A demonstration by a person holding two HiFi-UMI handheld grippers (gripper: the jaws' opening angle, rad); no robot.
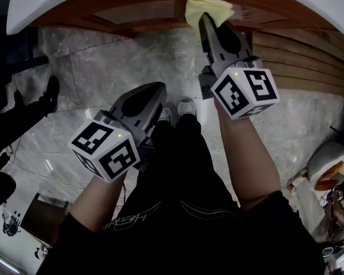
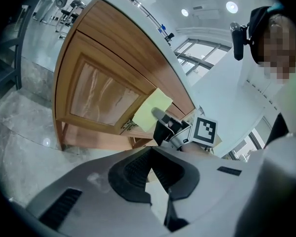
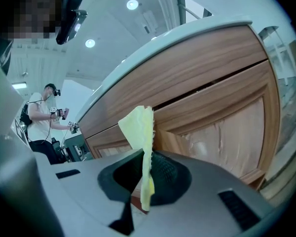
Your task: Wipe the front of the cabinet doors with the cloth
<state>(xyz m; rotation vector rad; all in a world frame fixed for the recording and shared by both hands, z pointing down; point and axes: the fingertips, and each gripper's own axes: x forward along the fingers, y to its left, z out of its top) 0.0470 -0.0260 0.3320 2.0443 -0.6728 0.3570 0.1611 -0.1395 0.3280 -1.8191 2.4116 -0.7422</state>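
Top centre, the soft, light-looking cloth (image 1: 202,4) is pinched at its edge by the right tongs (image 1: 206,18); the left tongs (image 1: 159,88) are closed, empty.

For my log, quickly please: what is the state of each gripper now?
Left gripper: closed, nothing between its jaws.
Right gripper: closed on the yellow cloth.

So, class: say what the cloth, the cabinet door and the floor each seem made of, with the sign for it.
Cloth: soft pale yellow fabric, perhaps microfibre; it folds and its edge looks fuzzy.
Door: wood or veneer, satin finish; brown grain lines show.
Floor: polished grey stone or stone-look tile; pale veins, joints and glare.
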